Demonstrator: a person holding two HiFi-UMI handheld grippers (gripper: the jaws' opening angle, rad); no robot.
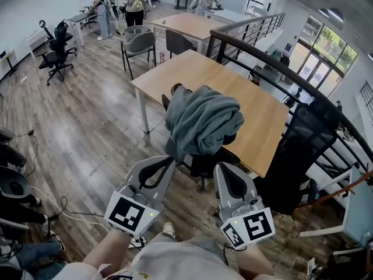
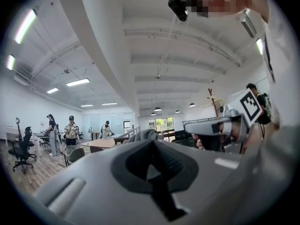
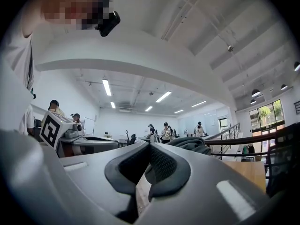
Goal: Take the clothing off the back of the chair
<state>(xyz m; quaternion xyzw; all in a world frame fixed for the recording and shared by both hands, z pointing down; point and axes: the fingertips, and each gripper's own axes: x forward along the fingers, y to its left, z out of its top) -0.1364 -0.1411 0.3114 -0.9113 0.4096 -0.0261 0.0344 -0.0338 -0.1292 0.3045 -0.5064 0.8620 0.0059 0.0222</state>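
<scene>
A grey-green garment [image 1: 201, 121] lies bunched over the back of a black chair [image 1: 211, 159] that stands at a wooden table [image 1: 259, 107]. Both of my grippers are level, side by side, just short of the chair. The left gripper [image 1: 169, 161] is shut with nothing in it, its tip close under the garment's hanging left edge. The right gripper [image 1: 221, 167] is shut and empty too, near the garment's lower right. Beyond the shut left gripper [image 2: 153, 143] the garment [image 2: 143, 135] shows as a hump. Over the shut right gripper [image 3: 149, 147] the garment [image 3: 193, 143] also peeks.
A black mesh chair [image 1: 303, 150] stands close on the right, by a dark curved railing [image 1: 280, 60]. A grey chair [image 1: 140, 42] and a second table [image 1: 183, 23] are farther back, with several people [image 1: 134, 4] beyond. Cables [image 1: 58, 209] lie on the wooden floor at left.
</scene>
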